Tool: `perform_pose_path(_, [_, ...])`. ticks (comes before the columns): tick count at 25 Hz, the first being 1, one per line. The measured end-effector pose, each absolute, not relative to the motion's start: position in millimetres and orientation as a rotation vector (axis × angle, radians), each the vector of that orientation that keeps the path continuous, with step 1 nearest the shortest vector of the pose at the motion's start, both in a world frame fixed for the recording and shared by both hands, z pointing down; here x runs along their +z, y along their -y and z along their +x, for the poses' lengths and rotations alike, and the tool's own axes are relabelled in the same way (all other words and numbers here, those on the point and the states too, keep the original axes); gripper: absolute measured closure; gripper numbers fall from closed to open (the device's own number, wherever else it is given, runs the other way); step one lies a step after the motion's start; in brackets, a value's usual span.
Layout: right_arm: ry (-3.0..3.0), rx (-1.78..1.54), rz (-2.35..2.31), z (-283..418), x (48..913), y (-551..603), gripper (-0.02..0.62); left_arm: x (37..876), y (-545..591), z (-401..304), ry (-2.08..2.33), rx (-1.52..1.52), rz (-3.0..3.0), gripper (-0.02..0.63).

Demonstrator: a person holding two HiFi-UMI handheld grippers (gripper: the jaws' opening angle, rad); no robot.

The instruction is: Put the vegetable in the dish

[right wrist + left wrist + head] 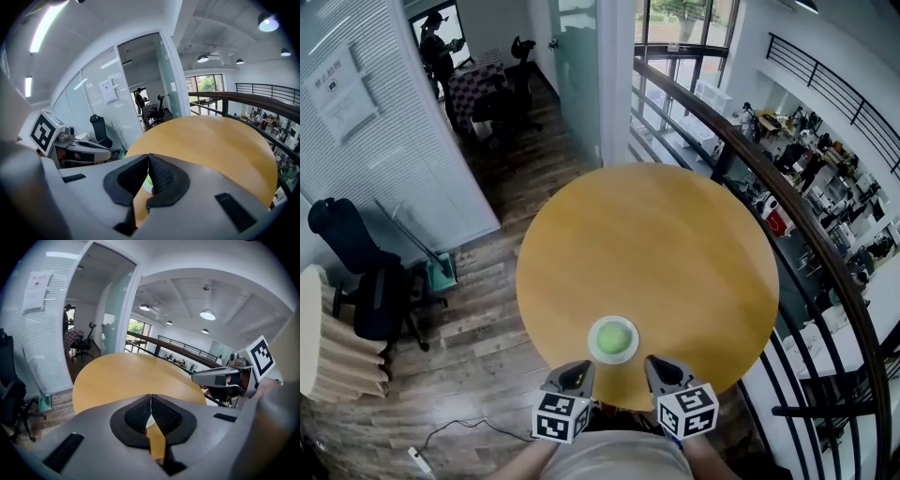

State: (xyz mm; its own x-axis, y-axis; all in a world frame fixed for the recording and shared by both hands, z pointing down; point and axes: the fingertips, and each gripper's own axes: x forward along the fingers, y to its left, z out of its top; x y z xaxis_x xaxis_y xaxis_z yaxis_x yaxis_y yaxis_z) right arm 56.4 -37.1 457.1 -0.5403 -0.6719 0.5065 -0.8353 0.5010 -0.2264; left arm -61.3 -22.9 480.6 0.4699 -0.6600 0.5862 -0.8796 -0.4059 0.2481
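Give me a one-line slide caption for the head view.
Green round vegetable in a small white dish on a round yellow table; left hand-held gripper and right hand-held gripper shut nearby.

Bright even daylight from windows (675,37), ceiling lamps (207,314) lit, faint sheen on table (675,244), heavy fisheye bending, dark vignetted corners, nearest foreground soft.

I see the round green vegetable (613,337) lying in the small white dish (593,346), which sits near the front edge of the round wooden table (656,234).

Round wood tbl (675,244) w/ dish (593,343)
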Motion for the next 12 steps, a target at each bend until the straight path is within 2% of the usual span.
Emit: perform_pose_path(12, [2.418, 0.646, 1.180, 46.7, 460.9, 32.3, 0.571, 480.0, 17.8, -65.1, 1.301, 0.572, 2.184, 0.583])
